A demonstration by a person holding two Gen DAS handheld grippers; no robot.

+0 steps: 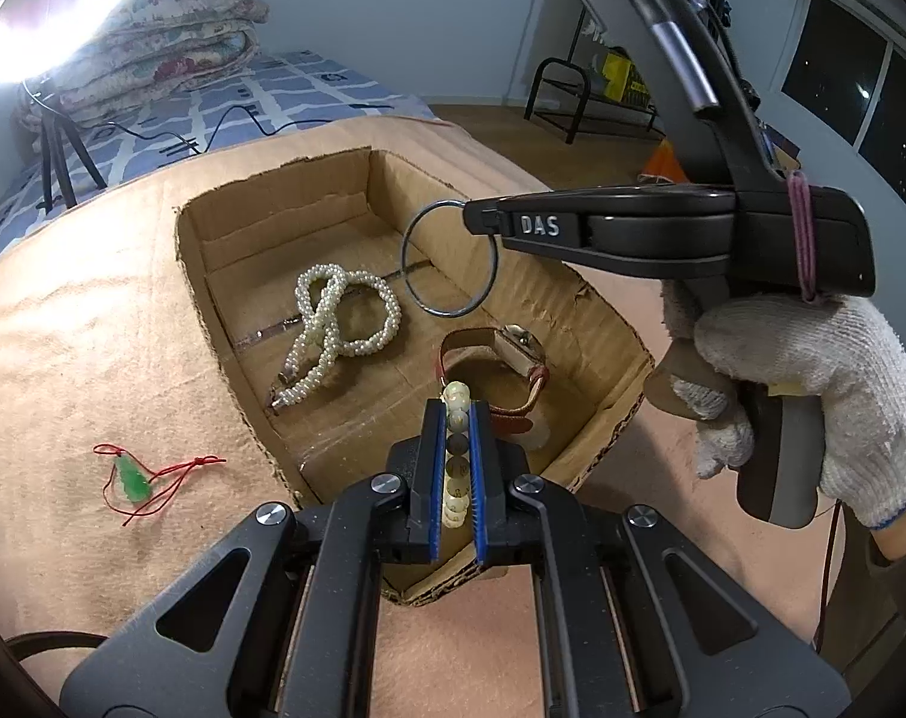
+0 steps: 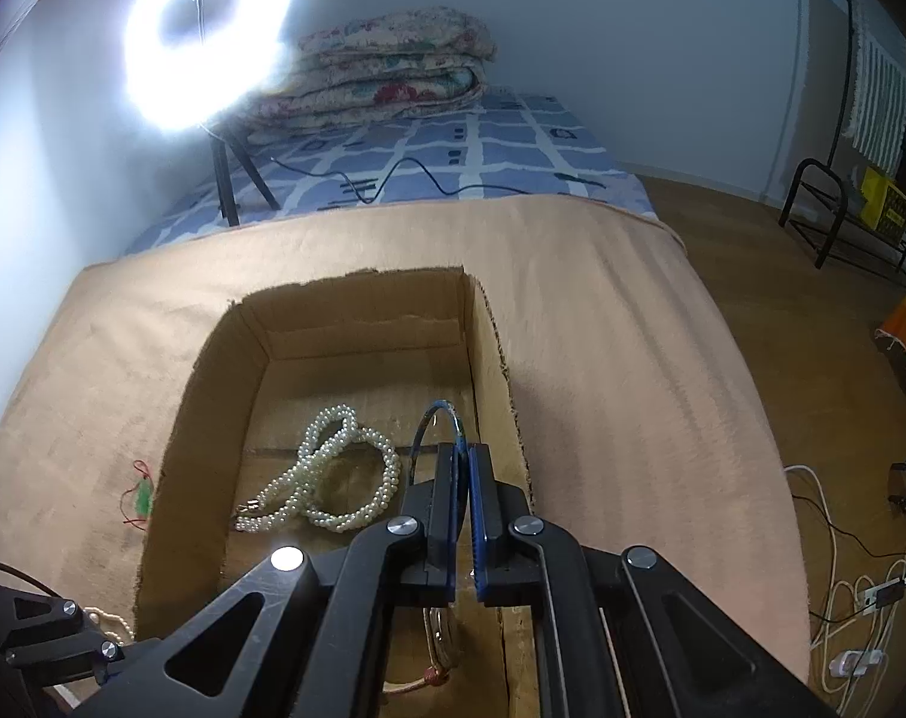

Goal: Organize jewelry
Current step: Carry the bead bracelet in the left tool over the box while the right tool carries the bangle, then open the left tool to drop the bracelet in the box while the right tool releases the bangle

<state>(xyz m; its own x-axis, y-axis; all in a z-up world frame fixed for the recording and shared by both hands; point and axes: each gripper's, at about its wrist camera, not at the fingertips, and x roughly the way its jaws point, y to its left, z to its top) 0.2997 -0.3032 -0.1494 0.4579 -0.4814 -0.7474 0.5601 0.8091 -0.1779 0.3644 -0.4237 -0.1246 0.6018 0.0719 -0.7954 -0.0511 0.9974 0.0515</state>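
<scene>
I count one cardboard box (image 1: 602,323) with two pieces lying in it: one pearl necklace (image 1: 339,329) and one watch (image 1: 513,359). One bead bracelet (image 1: 456,413) sits between my left fingers, one metal bangle (image 1: 450,257) in my right. One green pendant (image 1: 131,477) lies outside on the cloth.

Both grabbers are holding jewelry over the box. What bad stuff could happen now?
1. The left hand-held gripper pinches a round-bead bracelet; the smooth beads might slip out.
2. The right hand-held gripper holds the metal bangle by its edge; dropped, it might hit the pearl necklace or watch.
3. The green pendant lies outside the cardboard box and might be forgotten.
</scene>
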